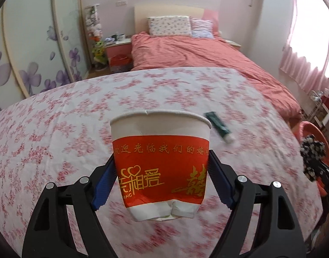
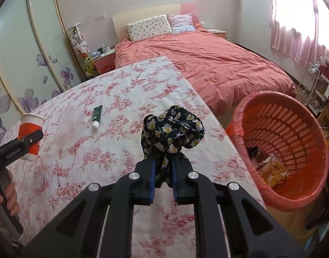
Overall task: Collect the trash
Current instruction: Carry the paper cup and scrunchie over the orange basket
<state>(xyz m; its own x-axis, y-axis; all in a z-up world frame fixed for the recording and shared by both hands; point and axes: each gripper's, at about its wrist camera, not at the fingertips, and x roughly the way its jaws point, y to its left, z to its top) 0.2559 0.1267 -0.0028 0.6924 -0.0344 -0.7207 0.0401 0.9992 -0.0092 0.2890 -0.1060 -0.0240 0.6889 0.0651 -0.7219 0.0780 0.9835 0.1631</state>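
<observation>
While left gripper (image 1: 162,172) clamps paper cup (image 1: 161,161) | right gripper (image 2: 163,172) pinches floral cloth (image 2: 173,129) | risk — cup crushes, cloth snags rim of basket (image 2: 246,116) at right

Left wrist view: rides just behind the left gripper (image 1: 162,167), angled down over the floral tablecloth (image 1: 57,129), facing the bed (image 1: 196,53) and wardrobe doors (image 1: 35,49). A paper cup (image 1: 161,161) between the fingers fills centre frame, very near.

Right wrist view: sits behind the right gripper (image 2: 163,167), same downward tilt, set further right; takes in the table's right edge and the red laundry-style basket (image 2: 293,195) on the floor.

Shared: tablecloth, green tube (image 1: 219,126) (image 2: 96,116), bed, pillows, wardrobe, curtains. Each view catches the other gripper at its frame edge.
</observation>
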